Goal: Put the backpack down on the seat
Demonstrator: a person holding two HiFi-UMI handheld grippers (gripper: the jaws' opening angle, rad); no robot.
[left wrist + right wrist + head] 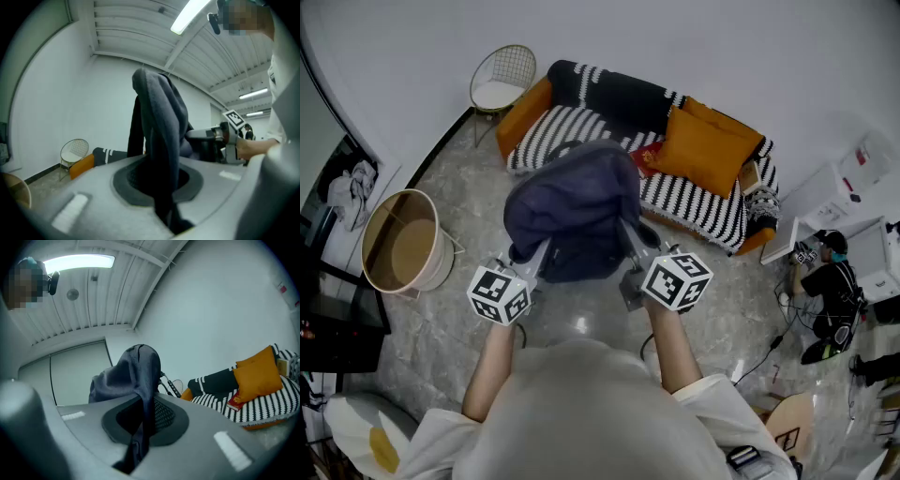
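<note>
The left gripper [540,255] and right gripper [630,246], jaws clamped on the dark-blue fabric backpack [572,211], held it up; it needed lowering onto the striped sofa seat [698,208], I think.

You are standing in a living-room set built inside an industrial hall. On the far side, a striped sofa [703,211] with orange cushions [703,150] and a wire chair [502,80] stand on a marble-look floor [441,187]. Overhead, a ribbed ceiling [131,33] carries strip lights [187,18]. At the right is a white surface [820,197].
</note>
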